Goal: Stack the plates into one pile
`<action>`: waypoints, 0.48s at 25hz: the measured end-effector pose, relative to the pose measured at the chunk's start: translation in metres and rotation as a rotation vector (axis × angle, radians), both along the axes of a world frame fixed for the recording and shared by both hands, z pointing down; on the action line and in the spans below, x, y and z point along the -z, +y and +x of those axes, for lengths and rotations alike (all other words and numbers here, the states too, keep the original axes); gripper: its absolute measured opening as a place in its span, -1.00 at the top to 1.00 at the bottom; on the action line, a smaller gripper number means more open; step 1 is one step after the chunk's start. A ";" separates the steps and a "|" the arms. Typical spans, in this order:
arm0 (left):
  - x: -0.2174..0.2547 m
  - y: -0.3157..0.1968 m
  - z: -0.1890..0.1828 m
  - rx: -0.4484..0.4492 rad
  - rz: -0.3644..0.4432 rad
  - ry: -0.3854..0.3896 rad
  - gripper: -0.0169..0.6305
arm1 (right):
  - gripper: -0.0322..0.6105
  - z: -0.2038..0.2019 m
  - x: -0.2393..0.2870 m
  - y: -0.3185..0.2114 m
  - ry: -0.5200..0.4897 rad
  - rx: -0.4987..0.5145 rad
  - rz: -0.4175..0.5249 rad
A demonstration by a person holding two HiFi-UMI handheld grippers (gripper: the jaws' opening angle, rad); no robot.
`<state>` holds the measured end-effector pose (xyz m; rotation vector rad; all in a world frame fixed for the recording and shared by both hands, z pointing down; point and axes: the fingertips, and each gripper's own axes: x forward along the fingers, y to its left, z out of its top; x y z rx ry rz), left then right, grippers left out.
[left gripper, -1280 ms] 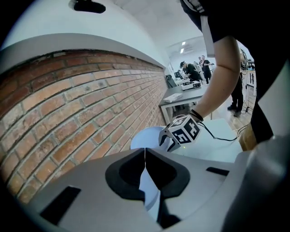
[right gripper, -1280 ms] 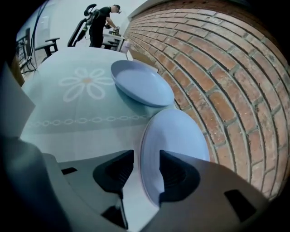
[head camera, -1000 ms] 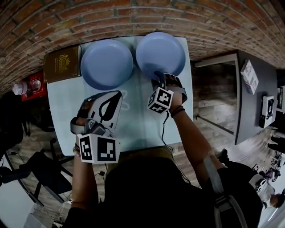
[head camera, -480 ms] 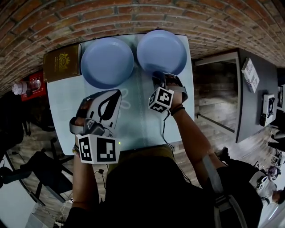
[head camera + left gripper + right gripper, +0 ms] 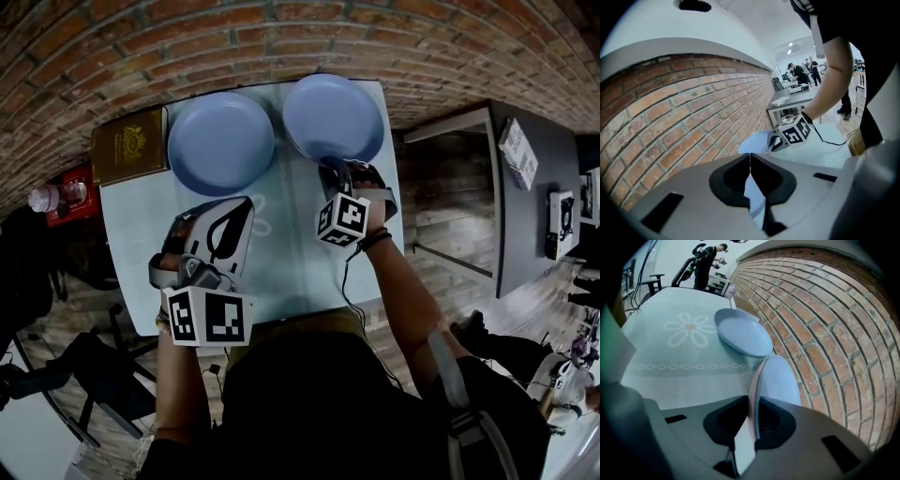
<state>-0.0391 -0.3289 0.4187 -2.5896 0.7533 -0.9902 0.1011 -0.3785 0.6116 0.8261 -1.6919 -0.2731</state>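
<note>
Two blue plates are at the far side of the table. The left plate [image 5: 221, 142] [image 5: 743, 336] lies flat. My right gripper [image 5: 331, 167] [image 5: 753, 401] is shut on the near rim of the right plate [image 5: 333, 114] [image 5: 780, 378], which is tilted with its near edge off the table. These jaws have just been closing, with the rim between them. In the left gripper view the held plate [image 5: 757, 140] shows beside the right gripper's marker cube [image 5: 793, 133]. My left gripper [image 5: 247, 202] [image 5: 750, 161] hovers over the tablecloth short of the left plate, shut and holding nothing.
A brown book [image 5: 129, 141] lies left of the left plate. A brick wall [image 5: 281, 37] runs behind the table [image 5: 281, 272]. The table's right edge [image 5: 401, 187] is close to my right hand. A red item and a bottle [image 5: 52, 197] sit off the table's left side.
The right gripper's jaws closed on the right plate's near rim and rose a little, tipping the plate up. The left gripper and the left plate stayed where they were.
</note>
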 end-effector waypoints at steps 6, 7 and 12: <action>0.019 0.005 0.002 -0.008 0.032 0.016 0.88 | 0.68 -0.003 0.027 0.026 0.007 0.016 0.017; 0.022 0.007 0.002 -0.010 0.039 0.020 0.88 | 0.68 -0.004 0.035 0.031 0.004 0.014 0.027; 0.037 0.018 -0.002 -0.026 0.071 0.036 0.88 | 0.67 -0.011 0.083 0.047 0.007 0.015 0.110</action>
